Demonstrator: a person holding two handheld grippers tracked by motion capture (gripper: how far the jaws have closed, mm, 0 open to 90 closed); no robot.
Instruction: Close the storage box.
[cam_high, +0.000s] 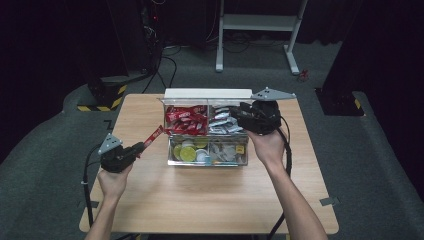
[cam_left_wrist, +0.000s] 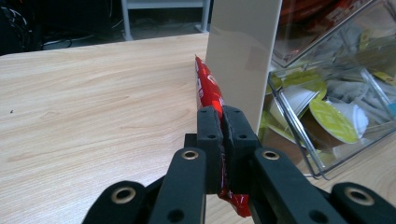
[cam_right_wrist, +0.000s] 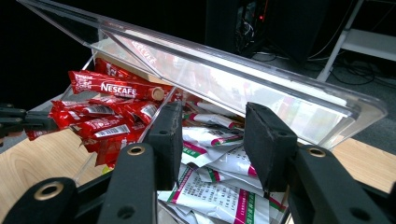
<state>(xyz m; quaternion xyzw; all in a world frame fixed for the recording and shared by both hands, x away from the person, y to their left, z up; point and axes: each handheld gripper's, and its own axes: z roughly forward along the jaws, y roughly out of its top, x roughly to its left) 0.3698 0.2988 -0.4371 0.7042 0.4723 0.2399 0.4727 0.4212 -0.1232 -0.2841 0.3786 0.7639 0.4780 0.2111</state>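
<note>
Left gripper view shows the left gripper (cam_left_wrist: 221, 140) clamped tight on one red sachet (cam_left_wrist: 208, 88), which stands between its jaws, poking forward beside the clear box (cam_left_wrist: 327, 60). High view has that hand low at the table's left. One right gripper (cam_right_wrist: 212, 140), jaws partly apart and empty, hovers over the white packets (cam_right_wrist: 219, 186) in the box's four compartments.

Bare counter (cam_high: 210, 200) lies open in front of and to the left of the clear box (cam_high: 207, 161), while its raised lid (cam_right_wrist: 261, 88) slants over the rear compartments, leaving only a narrow way in from above.
</note>
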